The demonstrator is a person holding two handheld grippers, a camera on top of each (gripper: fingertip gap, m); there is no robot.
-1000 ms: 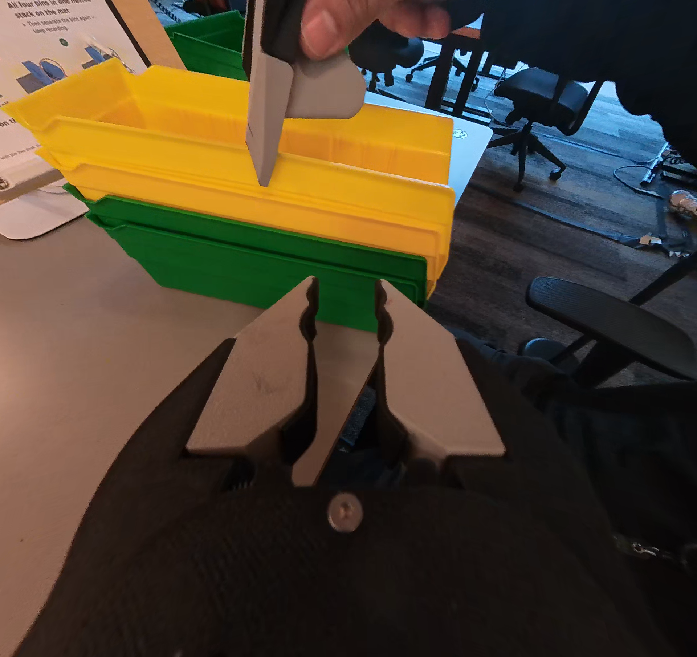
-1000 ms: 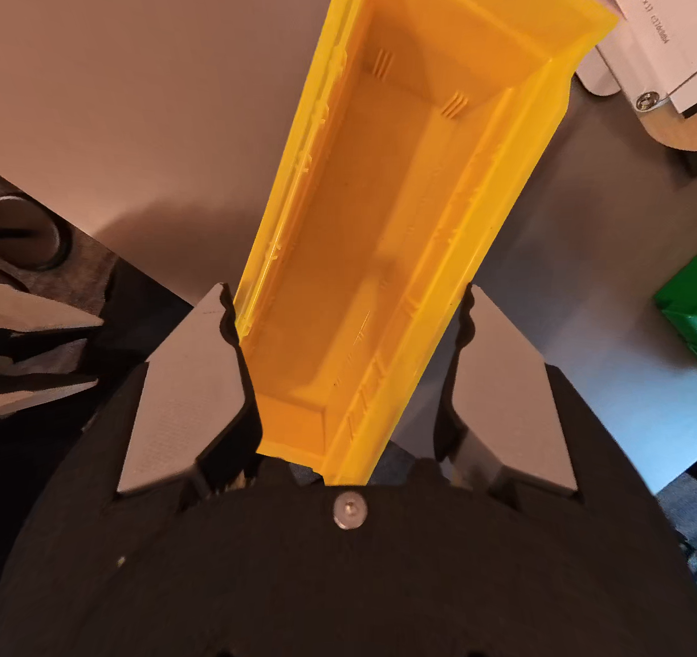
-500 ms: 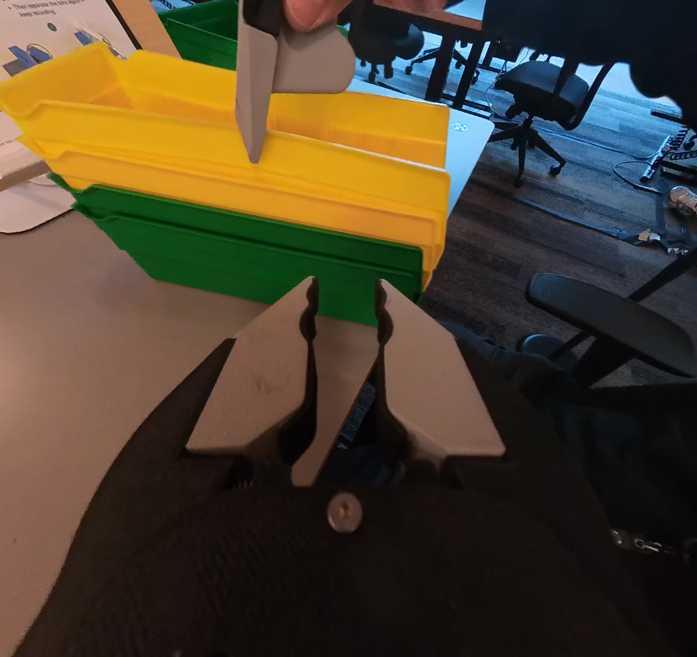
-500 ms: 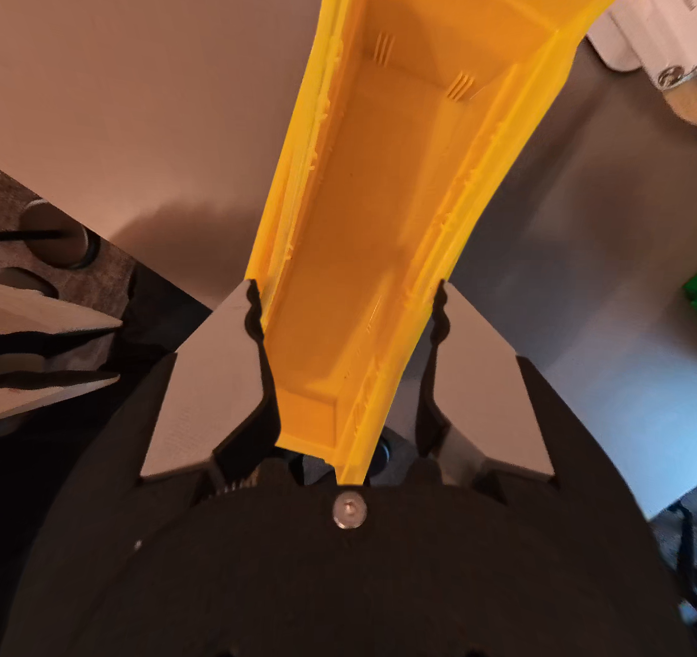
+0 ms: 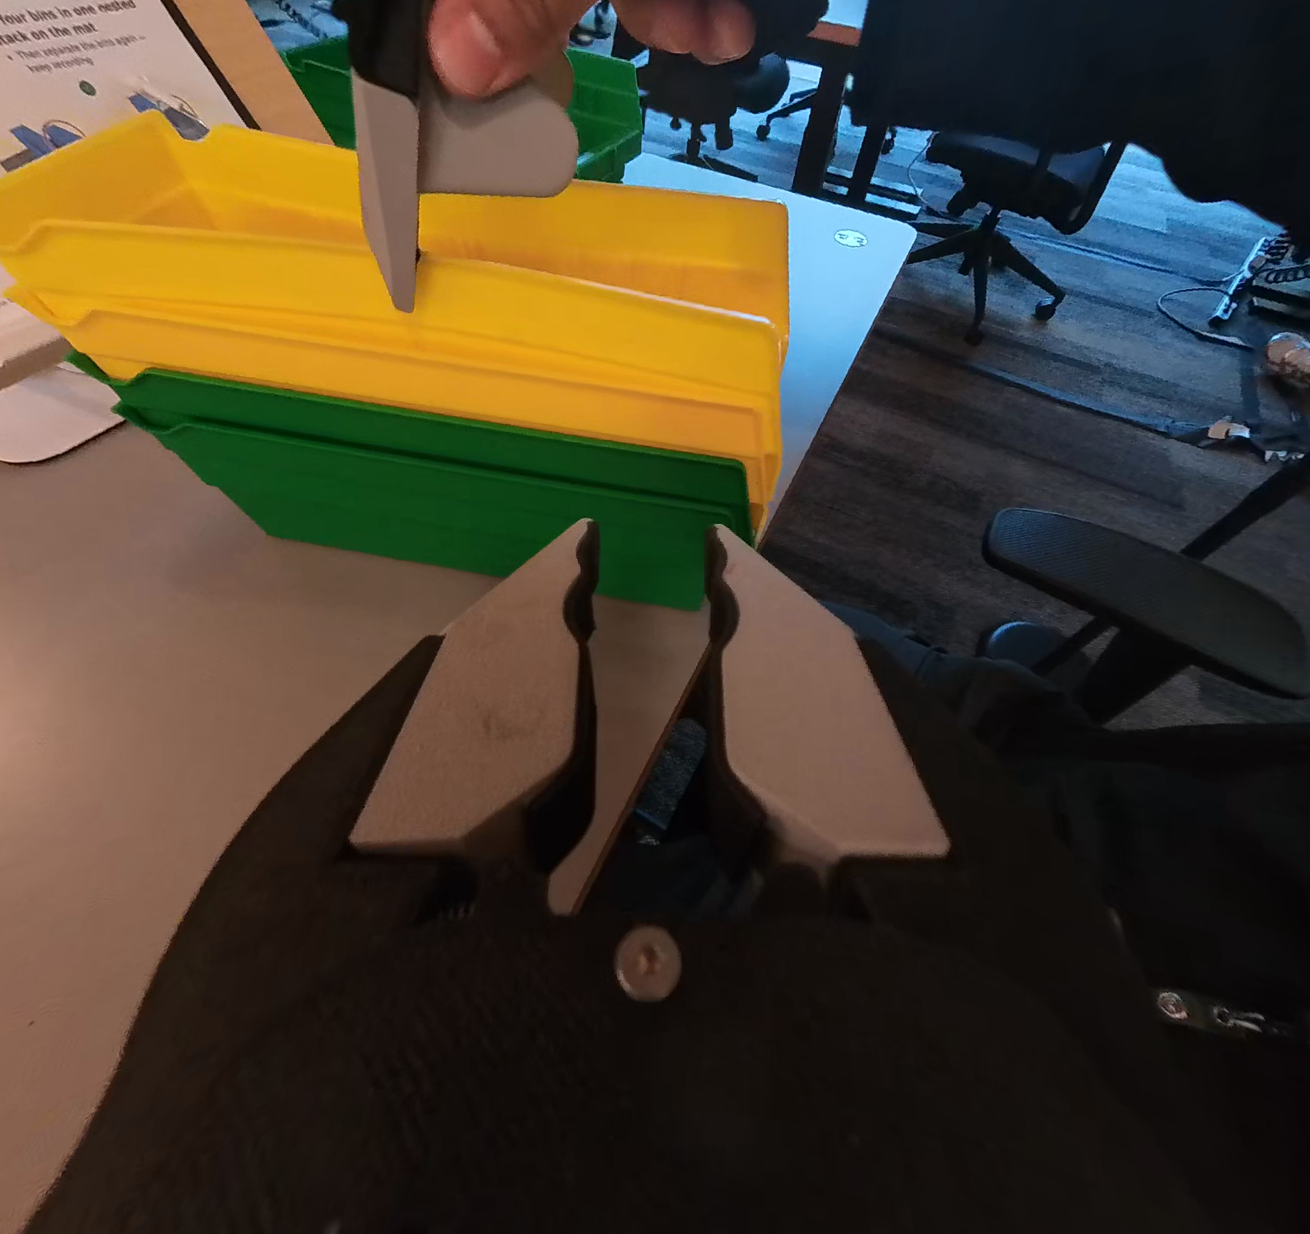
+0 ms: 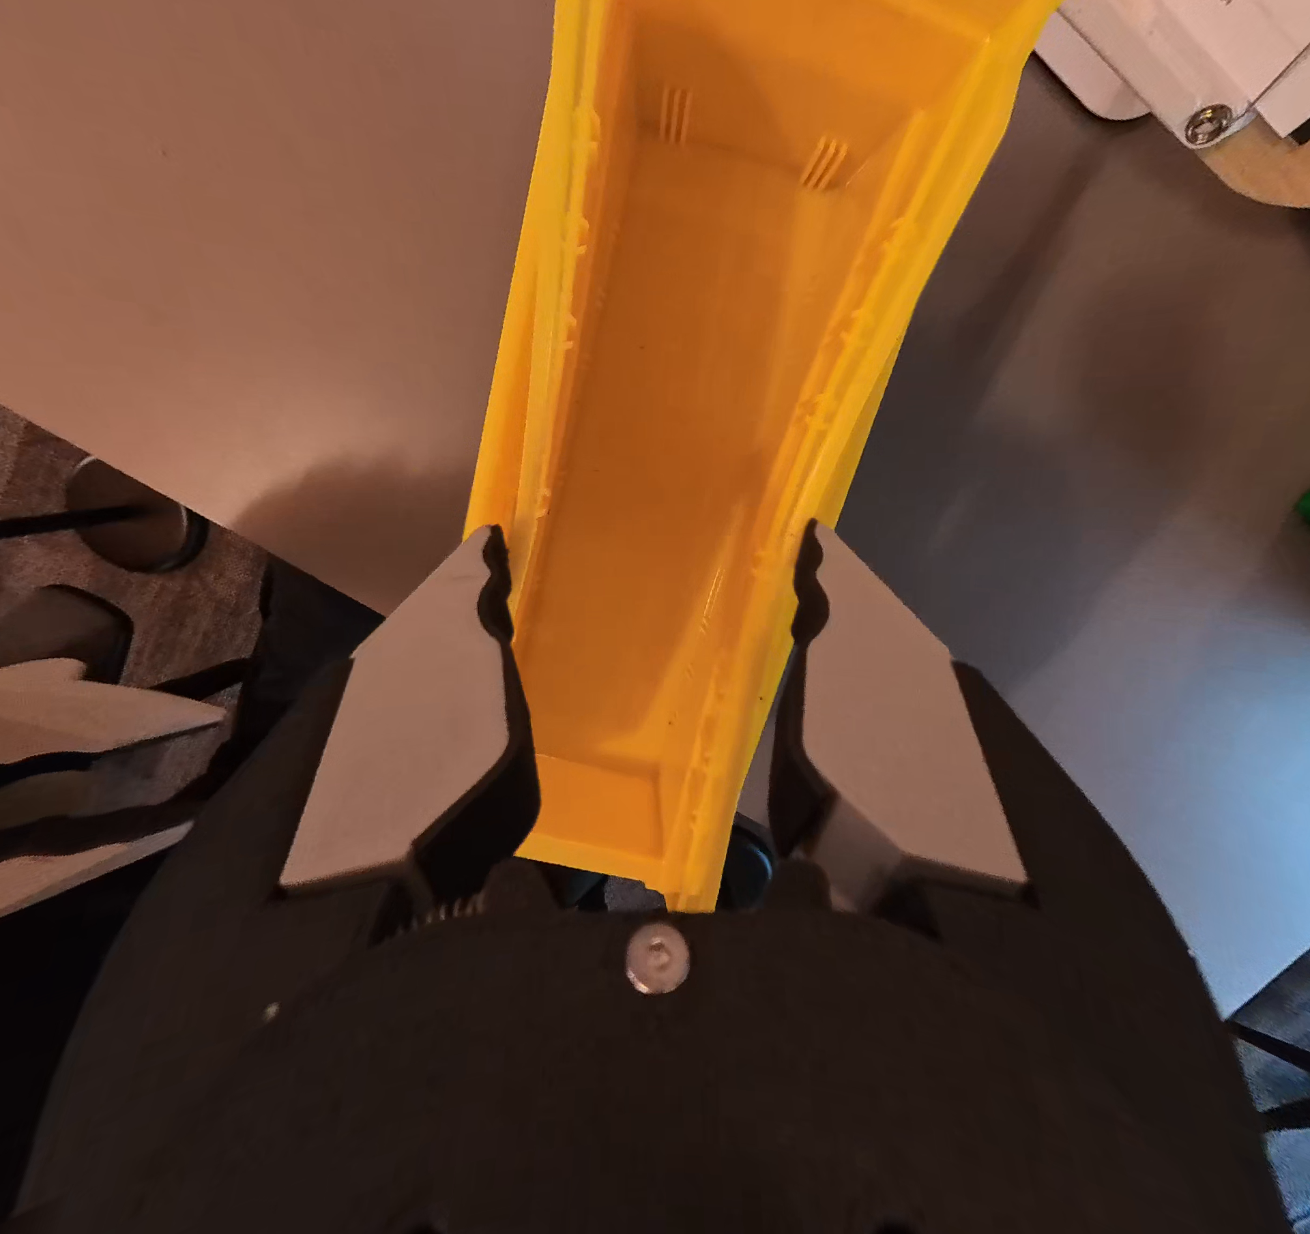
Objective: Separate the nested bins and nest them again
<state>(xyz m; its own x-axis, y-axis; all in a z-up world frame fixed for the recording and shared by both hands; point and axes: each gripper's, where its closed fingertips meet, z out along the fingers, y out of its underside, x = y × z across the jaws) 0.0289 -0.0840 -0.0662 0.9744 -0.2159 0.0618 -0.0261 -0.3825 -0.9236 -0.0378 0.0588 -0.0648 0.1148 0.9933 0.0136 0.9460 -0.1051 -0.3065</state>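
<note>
The right gripper (image 6: 652,562) is set from above astride the top yellow bin (image 6: 709,420), one finger outside each long wall; the left pad is seen against the rim, while whether the right pad touches cannot be told, so a firm grasp cannot be confirmed. The left gripper (image 5: 652,548) is held partly parted and empty, just short of the lower green bins (image 5: 439,491), with the table's (image 5: 142,633) edge below its jaws. The stack of two yellow bins over two green ones is seen ahead of the left jaws on the grey table. A lift from here could be spoiled if the second yellow bin (image 5: 425,364) is dragged up by friction, since nothing is held down by the left jaws; a slip could also be caused by thin walls bowing inward. The bin's long axis is run straight forward between the right jaws, its open scooped end pointed away from them, its opening turned upward.
</note>
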